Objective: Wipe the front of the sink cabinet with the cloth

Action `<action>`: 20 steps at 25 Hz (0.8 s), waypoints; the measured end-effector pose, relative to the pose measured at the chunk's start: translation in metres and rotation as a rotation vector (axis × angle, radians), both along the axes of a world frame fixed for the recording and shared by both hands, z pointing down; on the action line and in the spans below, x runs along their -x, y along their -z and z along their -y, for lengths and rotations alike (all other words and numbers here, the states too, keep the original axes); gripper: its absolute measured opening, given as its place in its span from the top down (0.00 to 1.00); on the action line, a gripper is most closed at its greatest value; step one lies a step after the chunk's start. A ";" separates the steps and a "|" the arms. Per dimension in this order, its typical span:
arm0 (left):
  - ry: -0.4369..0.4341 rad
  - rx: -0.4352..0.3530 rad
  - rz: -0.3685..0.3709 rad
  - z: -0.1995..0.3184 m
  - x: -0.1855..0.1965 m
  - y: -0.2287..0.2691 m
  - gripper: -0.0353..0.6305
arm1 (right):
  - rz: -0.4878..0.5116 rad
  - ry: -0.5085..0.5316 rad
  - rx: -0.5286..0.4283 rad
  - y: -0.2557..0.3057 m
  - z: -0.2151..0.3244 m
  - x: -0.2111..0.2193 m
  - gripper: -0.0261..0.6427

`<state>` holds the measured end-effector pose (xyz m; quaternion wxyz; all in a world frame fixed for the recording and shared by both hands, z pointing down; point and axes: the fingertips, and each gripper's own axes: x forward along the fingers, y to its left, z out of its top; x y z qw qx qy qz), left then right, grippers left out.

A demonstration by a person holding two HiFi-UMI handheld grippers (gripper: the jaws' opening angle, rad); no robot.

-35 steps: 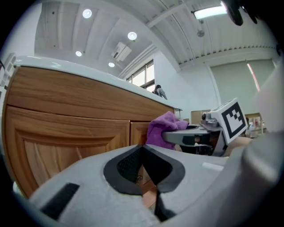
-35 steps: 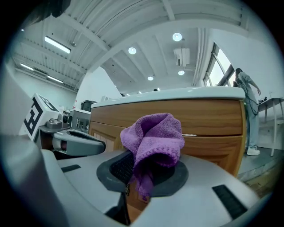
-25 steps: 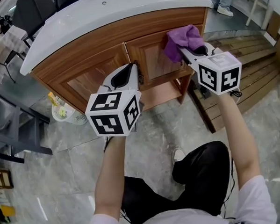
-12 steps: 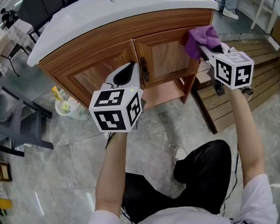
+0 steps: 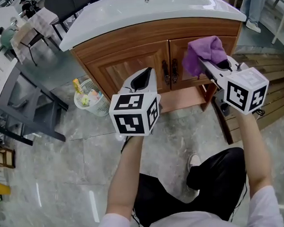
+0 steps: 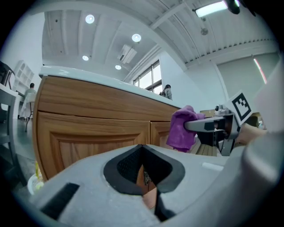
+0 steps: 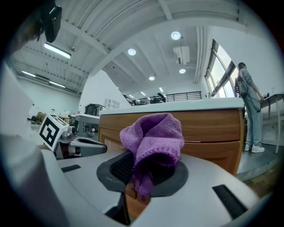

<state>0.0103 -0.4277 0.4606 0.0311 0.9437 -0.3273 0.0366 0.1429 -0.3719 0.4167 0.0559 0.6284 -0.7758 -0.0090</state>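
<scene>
The sink cabinet (image 5: 129, 59) is now filling the upper middle of the head view, where half a second ago it was sitting further left. The person is shifting along it, so both wooden doors are showing under the white basin (image 5: 127, 14).

The wipe has been travelling on the right door (image 5: 231, 42). The cloth (image 5: 203, 53) went out to that door's top right corner, and it is now sitting lower and back toward the door's middle, right of the handles. That reads as a stroke doubling back, so the right door is getting covered. The left door (image 5: 125, 69) is looking untouched in these pictures, and it likely remains to be done.

Both forearms are reaching forward. The right one is stretching further out and angling up at the door. The left one is bending less and hanging back, short of the cabinet front.

The right gripper (image 5: 209, 64) is clenching the purple cloth, which is bunching out of its jaws in a folded wad. The wad is looking pressed against the wood, though contact is not certain from here.

The left gripper (image 5: 144, 75) is carrying nothing. Its jaws are drawn together and pointing at the seam between the doors.
</scene>
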 end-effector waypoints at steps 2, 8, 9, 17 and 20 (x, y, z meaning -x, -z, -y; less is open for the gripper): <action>0.024 -0.007 -0.001 0.001 0.016 0.001 0.94 | 0.001 0.053 -0.004 -0.001 0.003 0.030 0.85; 0.125 -0.004 0.005 0.000 0.072 -0.005 0.94 | 0.003 0.206 -0.011 -0.010 0.018 0.123 0.85; 0.143 0.000 0.007 0.000 0.082 -0.007 0.94 | 0.002 0.233 -0.011 -0.013 0.022 0.141 0.85; 0.295 0.008 0.044 0.017 0.158 -0.031 0.94 | -0.009 0.387 -0.005 -0.051 0.066 0.246 0.85; 0.335 0.026 0.049 0.017 0.181 -0.039 0.94 | -0.019 0.401 0.003 -0.065 0.081 0.271 0.85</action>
